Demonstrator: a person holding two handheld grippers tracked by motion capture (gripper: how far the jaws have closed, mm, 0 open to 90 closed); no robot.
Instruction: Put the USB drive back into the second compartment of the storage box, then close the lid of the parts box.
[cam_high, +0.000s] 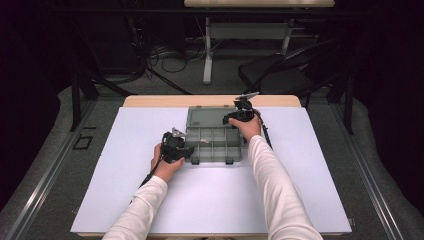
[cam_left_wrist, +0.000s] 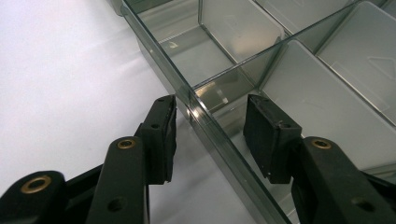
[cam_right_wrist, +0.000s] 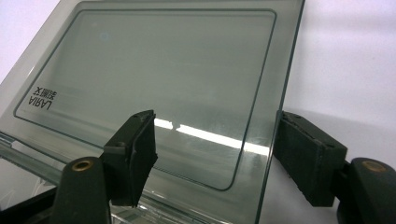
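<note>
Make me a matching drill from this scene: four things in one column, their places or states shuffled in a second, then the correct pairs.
Things:
1. left tongs
2. right tongs
3. lid
4. white mat

Places or states:
A. swung open, tilted up behind the compartments
B. open, straddling the box's side wall
C. spread over the tabletop under the box
D. open, one jaw either side of the lid's edge

Pairs: 1-B, 2-D, 3-A, 4-C
</note>
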